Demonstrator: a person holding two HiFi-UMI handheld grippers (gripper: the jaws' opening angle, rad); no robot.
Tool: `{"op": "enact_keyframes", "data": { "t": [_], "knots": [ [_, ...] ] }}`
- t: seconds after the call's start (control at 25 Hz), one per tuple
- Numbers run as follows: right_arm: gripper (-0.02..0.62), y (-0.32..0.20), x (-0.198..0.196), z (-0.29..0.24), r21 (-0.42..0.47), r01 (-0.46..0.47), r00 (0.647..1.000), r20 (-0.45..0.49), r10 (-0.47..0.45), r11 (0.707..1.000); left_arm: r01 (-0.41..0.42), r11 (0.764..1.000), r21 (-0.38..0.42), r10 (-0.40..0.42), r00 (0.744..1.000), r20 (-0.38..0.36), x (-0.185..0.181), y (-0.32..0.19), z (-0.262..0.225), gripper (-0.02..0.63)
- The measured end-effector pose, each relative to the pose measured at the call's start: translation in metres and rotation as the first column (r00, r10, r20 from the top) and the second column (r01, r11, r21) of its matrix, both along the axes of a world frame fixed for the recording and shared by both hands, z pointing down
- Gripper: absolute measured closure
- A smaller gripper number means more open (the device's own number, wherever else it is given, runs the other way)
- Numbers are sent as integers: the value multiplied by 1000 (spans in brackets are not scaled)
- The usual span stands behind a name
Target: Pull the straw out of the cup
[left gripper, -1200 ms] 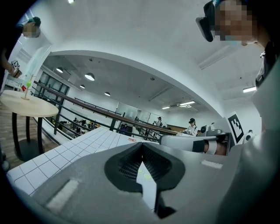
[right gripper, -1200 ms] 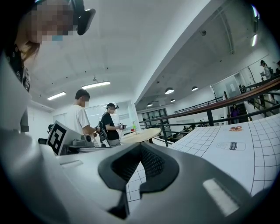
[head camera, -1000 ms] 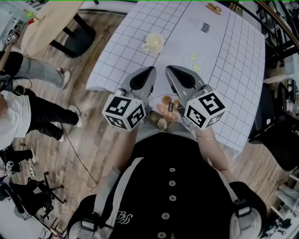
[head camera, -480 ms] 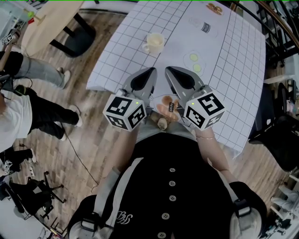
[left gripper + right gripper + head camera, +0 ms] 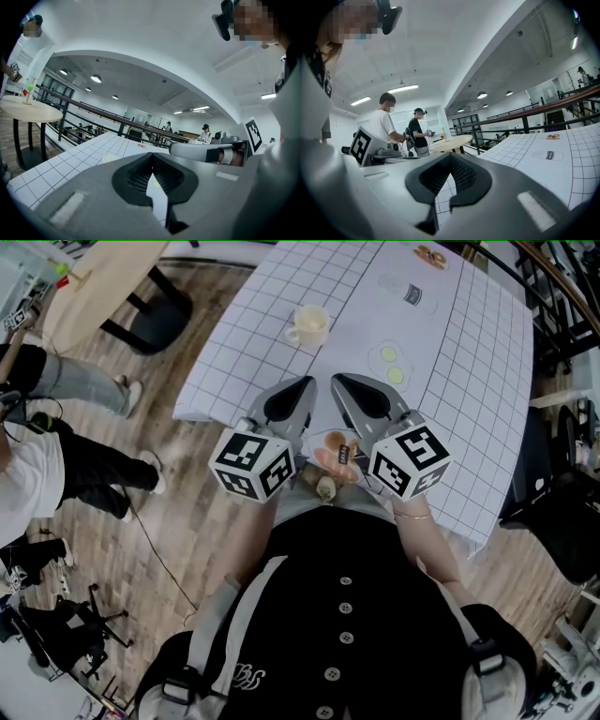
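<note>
A cream cup [image 5: 309,325] stands on the white grid tablecloth [image 5: 473,381], toward the far left of the table. I cannot make out a straw in it. My left gripper [image 5: 307,380] and right gripper [image 5: 337,379] hover side by side over the near edge of the table, well short of the cup. Both are shut with nothing between the jaws. In the left gripper view the left gripper [image 5: 152,156] points across the table, with the cup [image 5: 110,158] pale beyond its left jaw. The right gripper view shows the right gripper [image 5: 450,157] closed tip to tip.
Two green discs [image 5: 389,359] lie right of the cup. A clear labelled item [image 5: 411,294] and an orange object [image 5: 430,256] sit at the far end. A round wooden table [image 5: 94,277] and standing people [image 5: 56,465] are to the left on the wood floor.
</note>
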State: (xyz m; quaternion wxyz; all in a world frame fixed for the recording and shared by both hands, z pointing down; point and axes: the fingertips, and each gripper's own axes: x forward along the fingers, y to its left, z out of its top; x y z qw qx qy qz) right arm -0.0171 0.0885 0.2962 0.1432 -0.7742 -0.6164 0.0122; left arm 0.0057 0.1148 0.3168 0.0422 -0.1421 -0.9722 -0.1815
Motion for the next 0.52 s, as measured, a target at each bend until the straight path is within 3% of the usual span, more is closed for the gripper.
{"op": "enact_keyframes", "data": {
  "t": [0.52],
  "knots": [
    [595, 0, -1, 4, 12, -2, 1000, 2, 2, 1000, 1, 1000, 4, -1, 1000, -10, 0, 0, 3, 607]
  ]
}}
